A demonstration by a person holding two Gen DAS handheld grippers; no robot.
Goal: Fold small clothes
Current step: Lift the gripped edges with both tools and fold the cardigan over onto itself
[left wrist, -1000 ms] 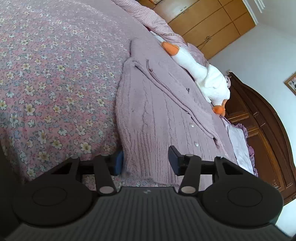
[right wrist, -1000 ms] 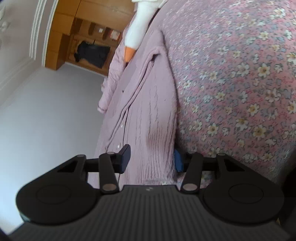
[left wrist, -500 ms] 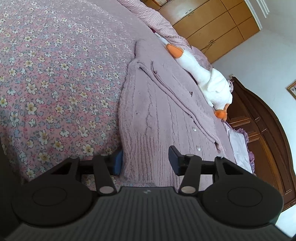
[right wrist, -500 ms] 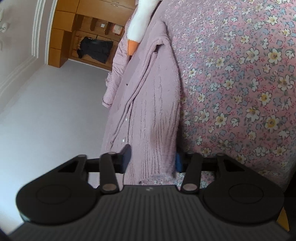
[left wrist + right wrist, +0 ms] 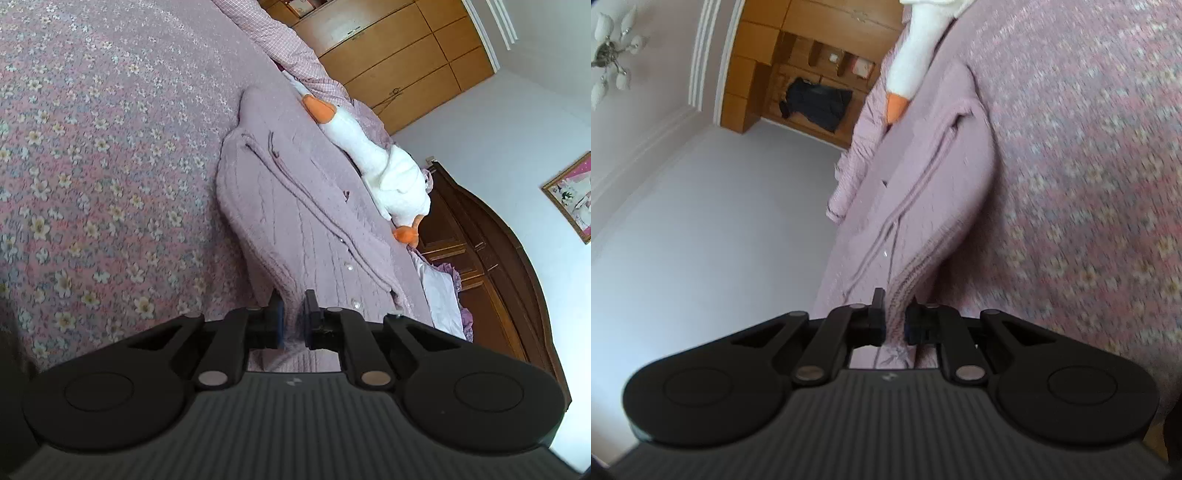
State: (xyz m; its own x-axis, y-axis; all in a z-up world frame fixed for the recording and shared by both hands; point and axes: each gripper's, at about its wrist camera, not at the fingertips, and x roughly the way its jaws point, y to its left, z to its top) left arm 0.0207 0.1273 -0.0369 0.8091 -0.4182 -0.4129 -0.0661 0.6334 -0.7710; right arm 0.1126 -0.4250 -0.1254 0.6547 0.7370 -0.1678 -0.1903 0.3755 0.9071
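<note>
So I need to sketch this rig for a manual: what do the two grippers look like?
Both alike: the left gripper and right gripper are matte black, with a ribbed body bearing a small pale logo, two round side discs, silver pivot pins and blue-faced finger pads. No cables or sleeves show.

The left gripper [image 5: 293, 319], wide apart a second ago, now has its jaws clamped on the ribbed hem of the lilac cardigan [image 5: 295, 206]. The right gripper [image 5: 894, 321] likewise pinches the hem at its own corner. The near edge of the knit now rises off the floral bedspread [image 5: 92, 166], bunching into a ridge that runs toward 12 o'clock in each wrist view.
</note>
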